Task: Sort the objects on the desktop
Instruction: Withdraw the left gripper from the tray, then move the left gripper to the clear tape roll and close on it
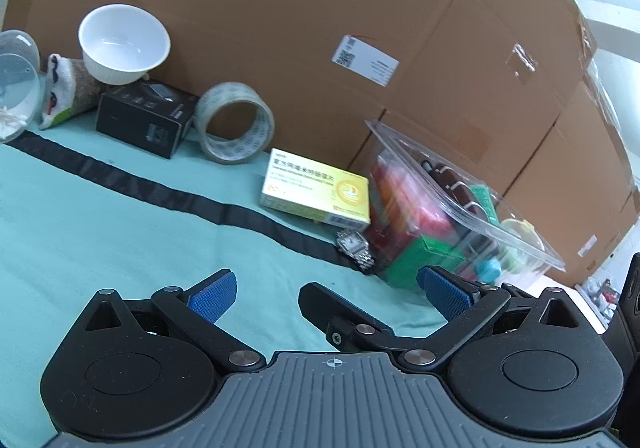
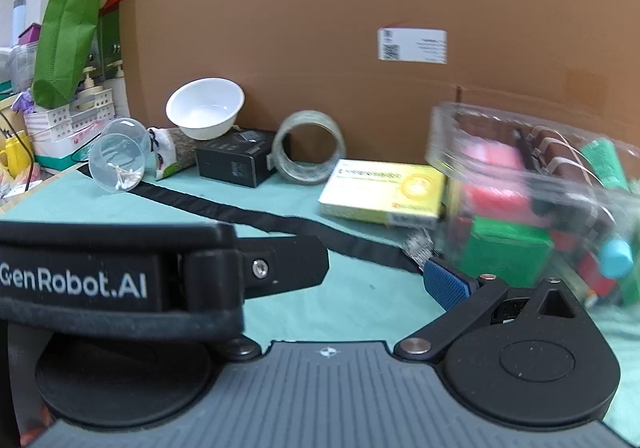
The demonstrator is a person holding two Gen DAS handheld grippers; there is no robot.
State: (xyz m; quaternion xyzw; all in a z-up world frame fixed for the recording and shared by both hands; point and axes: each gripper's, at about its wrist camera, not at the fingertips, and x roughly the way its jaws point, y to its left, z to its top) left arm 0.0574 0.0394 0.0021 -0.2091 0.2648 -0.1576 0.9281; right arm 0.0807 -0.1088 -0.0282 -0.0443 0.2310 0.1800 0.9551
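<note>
While both grippers sit wide and empty, the left gripper should approach the watch low, beside the clear bin.

Both black plastic grippers, left and right, have blue textured pads, silver pivot screws, ribbed grey bases behind the fingers, plus white "GenRobot.AI" lettering.

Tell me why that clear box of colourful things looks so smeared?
Right wrist view: the clear box is smeared by motion blur, while the white bowl stays crisp. Left wrist view: the same box is only slightly soft, and the fisheye lens bends the cardboard boxes.
</note>
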